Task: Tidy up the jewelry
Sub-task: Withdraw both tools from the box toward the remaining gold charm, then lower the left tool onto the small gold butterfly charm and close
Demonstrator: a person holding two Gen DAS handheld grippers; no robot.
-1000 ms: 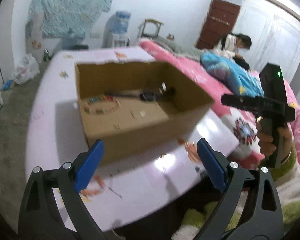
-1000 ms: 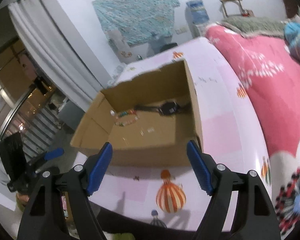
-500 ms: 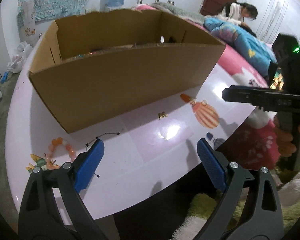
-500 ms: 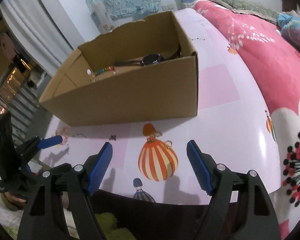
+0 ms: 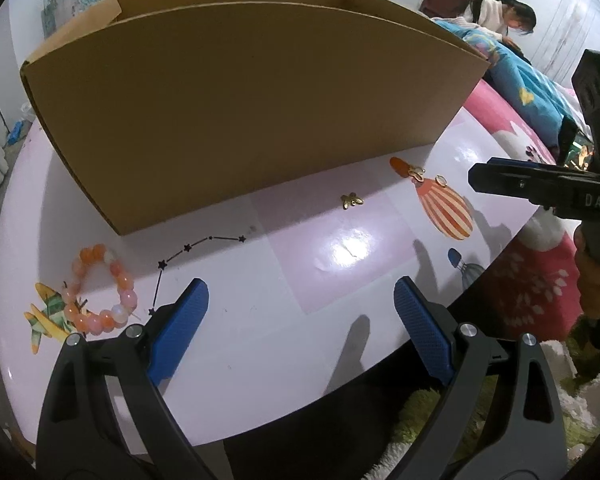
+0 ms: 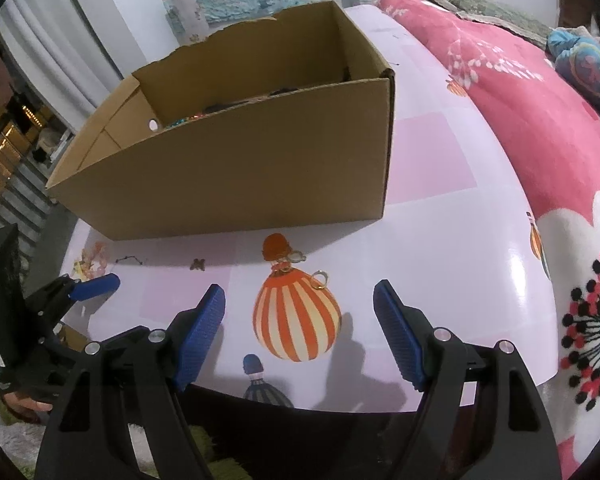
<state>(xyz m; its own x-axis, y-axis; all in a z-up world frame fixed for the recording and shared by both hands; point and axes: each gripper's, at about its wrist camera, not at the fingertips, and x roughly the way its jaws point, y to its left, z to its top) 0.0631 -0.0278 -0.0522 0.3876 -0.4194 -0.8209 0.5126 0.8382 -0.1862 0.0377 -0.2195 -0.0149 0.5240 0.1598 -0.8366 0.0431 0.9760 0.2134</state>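
Gold jewelry lies loose on the bench (image 5: pixel 340 312), all in front of the box (image 5: pixel 240 120). Clover charm (image 5: pixel 351 200) sits just off the box's near wall, toward its right half. Two gold rings: one (image 6: pixel 296 256) at the top of the printed balloon (image 6: pixel 296 316), near the box's right front corner; the other (image 6: pixel 320 279) a little further out from the box, on the balloon's stripes. Black star chain (image 5: pixel 188 256) runs out from the box's left front corner. Bead bracelet (image 5: pixel 100 292), orange and pink, lies further out and to the left of that corner, beside a printed plane. Inside the box, only dark and coloured items show over the near wall from the right wrist view; cannot identify them.

Left hand-held gripper (image 5: pixel 300 328): fingers spread wide, nothing between them, hovering over the bench in front of the box's middle. Right hand-held gripper (image 6: pixel 300 328): likewise released and empty, over the balloon print off the box's right front corner.

Bed with pink blanket (image 6: pixel 520 92) lies right of the box.
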